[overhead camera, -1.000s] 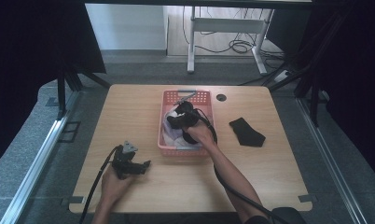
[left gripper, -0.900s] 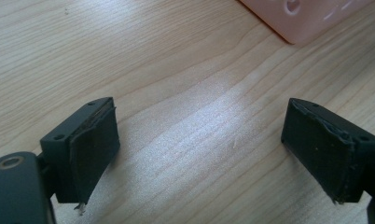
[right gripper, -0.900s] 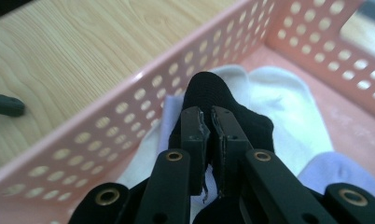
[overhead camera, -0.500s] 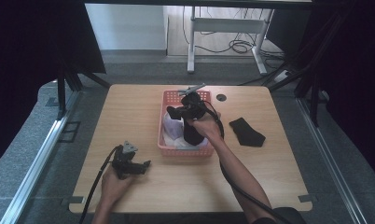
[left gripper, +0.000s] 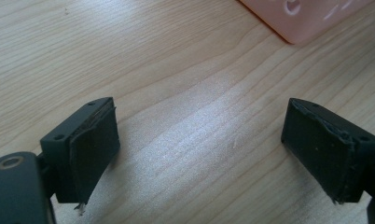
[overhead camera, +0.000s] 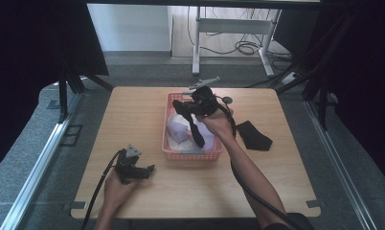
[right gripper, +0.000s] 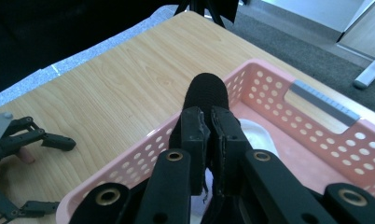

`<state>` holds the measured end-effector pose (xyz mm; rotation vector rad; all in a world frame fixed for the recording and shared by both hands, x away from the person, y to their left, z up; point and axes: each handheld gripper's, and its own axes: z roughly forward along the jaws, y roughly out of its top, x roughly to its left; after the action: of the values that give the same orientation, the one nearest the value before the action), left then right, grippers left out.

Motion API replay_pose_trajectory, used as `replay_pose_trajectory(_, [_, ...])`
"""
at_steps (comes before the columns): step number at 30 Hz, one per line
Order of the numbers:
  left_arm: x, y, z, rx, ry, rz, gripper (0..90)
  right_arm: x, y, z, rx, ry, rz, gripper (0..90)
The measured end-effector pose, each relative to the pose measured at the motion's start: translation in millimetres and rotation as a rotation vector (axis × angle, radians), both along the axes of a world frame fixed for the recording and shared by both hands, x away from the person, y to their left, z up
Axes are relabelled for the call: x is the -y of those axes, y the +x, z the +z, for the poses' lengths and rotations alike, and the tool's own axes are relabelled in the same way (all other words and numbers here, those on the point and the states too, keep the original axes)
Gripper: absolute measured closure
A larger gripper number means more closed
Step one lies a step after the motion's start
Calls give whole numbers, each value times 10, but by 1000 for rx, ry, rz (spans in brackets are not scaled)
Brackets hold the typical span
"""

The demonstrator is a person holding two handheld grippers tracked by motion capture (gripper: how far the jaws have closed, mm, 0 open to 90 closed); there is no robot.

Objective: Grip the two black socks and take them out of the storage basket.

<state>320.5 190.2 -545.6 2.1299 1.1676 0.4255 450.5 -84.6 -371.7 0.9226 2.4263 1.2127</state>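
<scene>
Lifting the black sock clear of the pink basket, I keep my right gripper fingers clamped on it; it dangles above the basket, over the pale clothes, so I rise before swinging sideways. My left gripper rests open on the desk beside the basket.

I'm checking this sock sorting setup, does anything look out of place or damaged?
One thing: the left gripper shows frayed, peeling edges on its black pads, so they look worn. Otherwise nothing is spilled or askew. The right gripper holds a black sock over the pink basket, and another black sock lies flat on the table.
</scene>
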Motion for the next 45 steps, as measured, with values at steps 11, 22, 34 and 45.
replay_pose_trajectory(11, [0,-1,1,0,1,1,108,106,-20,235,15,34,-13,846])
replay_pose_trajectory(22, [-2,0,4,-3,4,-1,108,209,-52,498,44,56,-22,847])
replay_pose_trajectory(34, [-3,-1,5,-6,5,-2,108,375,-80,835,82,68,-56,846])
replay_pose_trajectory(45, [-3,-1,4,-6,4,-2,108,599,-94,1104,117,59,-110,846])
